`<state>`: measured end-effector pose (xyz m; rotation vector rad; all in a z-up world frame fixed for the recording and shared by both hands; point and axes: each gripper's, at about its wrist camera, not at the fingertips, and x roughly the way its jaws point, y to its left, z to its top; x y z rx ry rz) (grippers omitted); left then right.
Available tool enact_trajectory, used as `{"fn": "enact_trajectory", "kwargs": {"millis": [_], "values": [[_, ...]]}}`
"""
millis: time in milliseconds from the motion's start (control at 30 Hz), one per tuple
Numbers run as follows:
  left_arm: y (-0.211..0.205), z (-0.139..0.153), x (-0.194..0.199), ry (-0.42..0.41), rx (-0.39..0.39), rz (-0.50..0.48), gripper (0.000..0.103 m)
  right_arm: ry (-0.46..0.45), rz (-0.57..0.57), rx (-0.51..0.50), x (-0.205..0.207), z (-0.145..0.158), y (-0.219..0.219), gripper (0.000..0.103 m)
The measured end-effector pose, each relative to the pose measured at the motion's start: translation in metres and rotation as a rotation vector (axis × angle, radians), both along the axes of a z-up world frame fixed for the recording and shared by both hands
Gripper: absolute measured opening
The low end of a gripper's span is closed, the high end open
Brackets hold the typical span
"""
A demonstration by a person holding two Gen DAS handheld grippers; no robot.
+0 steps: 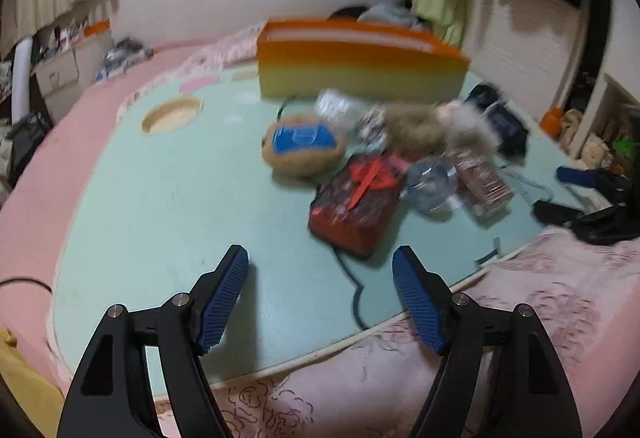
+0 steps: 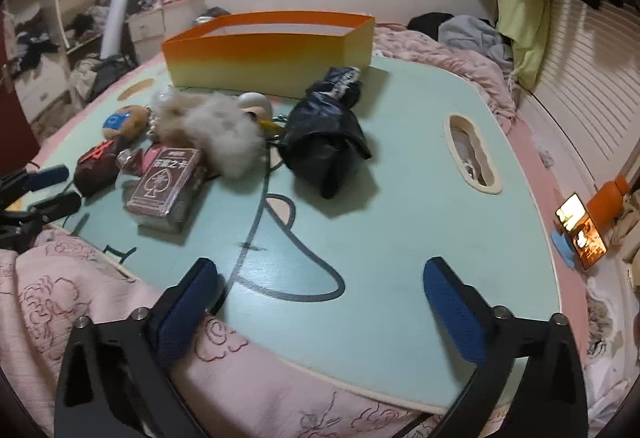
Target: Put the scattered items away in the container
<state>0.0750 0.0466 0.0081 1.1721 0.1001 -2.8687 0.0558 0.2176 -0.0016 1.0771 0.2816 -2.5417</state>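
Start of the pick phase, nothing grasped yet. Left gripper [image 1: 320, 262] jaws apart and empty, hanging over the near edge of the pale green lap-table bench [image 1: 168, 197] that sits on a pink flower-print bedspread [image 1: 560, 298]. Right gripper [image 2: 320, 274] jaws spread wide, also empty, over the bench's near right part; nothing between the pads on either side.

Container: orange-to-yellow open cardboard box [image 2: 264, 53] at the far edge of the bench, upright, looks empty from the right wrist view, though its floor is hidden.

Scattered items all lie in a clump in front of the box, none inside:
- dark red wrapped packet with red ribbon [image 1: 356, 201], nearest the left gripper
- round brown plush with blue patch [image 1: 304, 147], behind it
- fluffy grey-beige fur pompom charm [image 2: 208, 125], mid clump
- maroon playing-card box in clear wrap [image 2: 168, 189]
- black folded umbrella [image 2: 324, 141], just right of the clump, closest to the box
- small clear crinkly bits among them, too blurred to name

Left wrist view is motion-blurred.

Judgement: step in hand is the approach to a first item. Next move likely calls for the left gripper to go forward and down onto the red packet, or the right onto the umbrella, close across the narrow side, then lift clear of the box wall before release.
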Motion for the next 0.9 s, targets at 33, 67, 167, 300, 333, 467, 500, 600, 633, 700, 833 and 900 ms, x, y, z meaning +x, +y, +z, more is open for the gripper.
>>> {"fn": "enact_trajectory", "kwargs": {"millis": [33, 67, 167, 300, 333, 467, 500, 600, 633, 700, 833, 900], "values": [[0.0010, -0.0019, -0.0009, -0.002, -0.012, 0.006, 0.091, 0.003, 0.002, 0.000, -0.0001, -0.0002, -0.0002, 0.103], [0.0017, -0.0026, -0.0015, 0.007, -0.013, 0.003, 0.092, 0.006, 0.003, -0.001, -0.0001, -0.0002, -0.0003, 0.103], [0.0001, -0.0037, -0.0051, 0.000, -0.013, 0.009, 0.103, 0.010, 0.007, -0.004, 0.0007, -0.0013, 0.0002, 0.103], [-0.0005, -0.0033, -0.0039, 0.011, -0.010, 0.008, 0.103, 0.010, 0.007, -0.003, 0.0012, -0.0010, 0.0002, 0.103], [-0.0005, -0.0035, -0.0040, 0.011, -0.010, 0.007, 0.103, 0.010, 0.007, -0.004, 0.0013, -0.0011, 0.0000, 0.103], [-0.0002, -0.0039, -0.0045, 0.012, -0.010, 0.007, 0.103, 0.011, 0.007, -0.003, 0.0013, -0.0010, 0.0001, 0.103], [-0.0002, -0.0039, -0.0045, 0.012, -0.010, 0.007, 0.103, 0.011, 0.007, -0.003, 0.0012, -0.0010, 0.0002, 0.103], [-0.0003, -0.0040, -0.0048, 0.012, -0.010, 0.006, 0.103, 0.011, 0.007, -0.003, 0.0013, -0.0010, 0.0001, 0.103], [-0.0003, -0.0040, -0.0048, 0.012, -0.010, 0.006, 0.103, 0.011, 0.007, -0.003, 0.0012, -0.0010, 0.0002, 0.103], [-0.0002, -0.0039, -0.0048, 0.012, -0.010, 0.006, 0.103, 0.011, 0.008, -0.003, 0.0012, -0.0010, 0.0002, 0.103], [-0.0003, -0.0041, -0.0051, 0.012, -0.010, 0.006, 0.103, 0.011, 0.008, -0.003, 0.0013, -0.0010, 0.0001, 0.103], [-0.0003, -0.0041, -0.0052, 0.012, -0.010, 0.006, 0.103, 0.011, 0.008, -0.003, 0.0012, -0.0010, 0.0004, 0.103]]}}
